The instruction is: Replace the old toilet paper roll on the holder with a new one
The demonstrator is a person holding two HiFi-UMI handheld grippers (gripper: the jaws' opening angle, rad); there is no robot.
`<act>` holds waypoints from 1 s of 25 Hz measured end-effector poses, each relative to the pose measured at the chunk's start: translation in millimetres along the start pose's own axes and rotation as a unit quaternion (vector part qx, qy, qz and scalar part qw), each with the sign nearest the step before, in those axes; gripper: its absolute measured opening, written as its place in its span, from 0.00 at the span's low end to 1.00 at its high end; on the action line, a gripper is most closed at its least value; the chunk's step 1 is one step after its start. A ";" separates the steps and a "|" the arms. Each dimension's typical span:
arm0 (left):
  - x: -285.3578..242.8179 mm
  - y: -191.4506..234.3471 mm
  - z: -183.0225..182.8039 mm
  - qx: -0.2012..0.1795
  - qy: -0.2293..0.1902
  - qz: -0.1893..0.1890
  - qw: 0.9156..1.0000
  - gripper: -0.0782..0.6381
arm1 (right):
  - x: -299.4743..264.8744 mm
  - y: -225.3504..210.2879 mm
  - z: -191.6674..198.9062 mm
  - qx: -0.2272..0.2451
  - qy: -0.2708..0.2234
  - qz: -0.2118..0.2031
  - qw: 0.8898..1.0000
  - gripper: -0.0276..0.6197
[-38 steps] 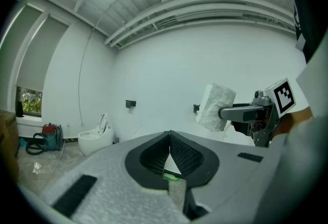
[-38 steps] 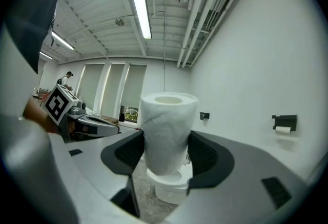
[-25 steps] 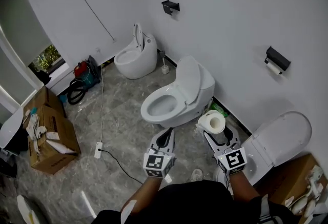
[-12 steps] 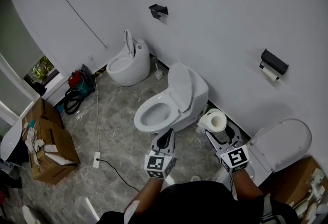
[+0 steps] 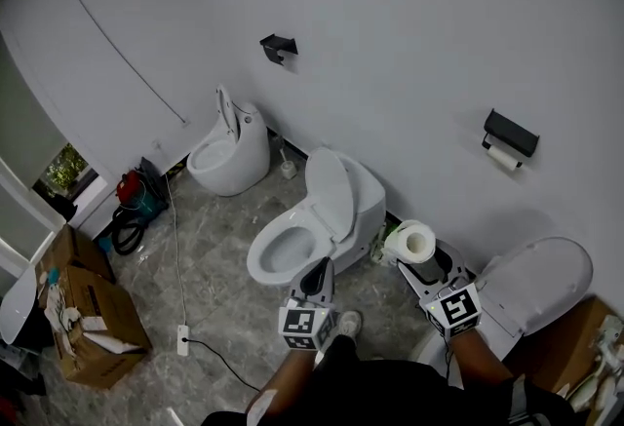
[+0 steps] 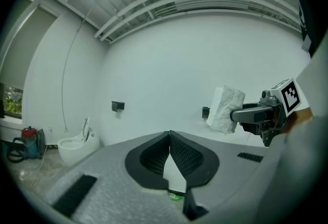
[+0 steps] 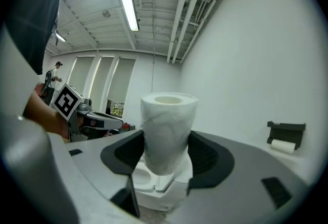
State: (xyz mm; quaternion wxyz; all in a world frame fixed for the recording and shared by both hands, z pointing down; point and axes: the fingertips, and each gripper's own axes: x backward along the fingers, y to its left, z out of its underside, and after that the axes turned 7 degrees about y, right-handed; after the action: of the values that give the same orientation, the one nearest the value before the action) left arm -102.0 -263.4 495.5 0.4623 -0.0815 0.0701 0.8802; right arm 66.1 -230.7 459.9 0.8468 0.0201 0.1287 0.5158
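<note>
Old roll [image 5: 503,157] under the holder [image 5: 511,133] — too small to tell how much paper it carries. In the left gripper view, new roll [image 6: 226,109] covers part of that holder; right toilet [image 5: 534,275] — bowl hidden behind right gripper [image 5: 420,254].

The person wears a black top [image 5: 390,393]. The left tongs [image 6: 169,138] and the right tongs [image 7: 165,154] look alike from here: broad, matt, pale grey plastic bodies cut with small black rectangular slots [image 6: 75,195], and inner faces lined with black pads [image 6: 188,157] that have a fine diamond-grid texture and a scooped outline. Behind each pair sits a white cube [image 5: 307,328] printed on its faces with bold black square markers, and the right one has the same sort of cube.
</note>
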 end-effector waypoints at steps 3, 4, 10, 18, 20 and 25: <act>-33.2 -2.5 -1.7 -0.006 0.013 0.033 0.999 0.12 | -13.4 -22.7 2.9 -0.012 0.009 0.023 1.000 0.44; -45.5 -4.0 -4.9 -0.011 0.014 0.046 0.999 0.12 | -18.6 -31.1 3.7 -0.016 0.011 0.031 0.999 0.44; -109.4 -4.6 -29.6 -0.037 0.008 0.112 0.993 0.12 | -47.2 -71.4 -5.8 -0.024 0.012 0.083 0.996 0.44; -171.7 3.6 -45.7 -0.045 0.004 0.169 0.985 0.12 | -67.3 -108.8 -1.1 -0.045 0.032 0.142 0.988 0.45; -182.3 4.3 -47.2 -0.043 0.004 0.181 0.982 0.12 | -70.0 -114.6 0.1 -0.050 0.037 0.155 0.986 0.44; -203.0 0.0 -54.2 -0.044 0.000 0.219 0.975 0.12 | -71.2 -130.8 3.4 -0.083 0.032 0.194 0.977 0.44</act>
State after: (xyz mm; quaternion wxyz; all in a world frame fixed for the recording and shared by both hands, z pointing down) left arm 15.8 -437.1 484.9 0.2544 -0.0844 0.0477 0.9622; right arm 149.5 -354.0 455.4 0.7249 -0.0424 0.1059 0.6793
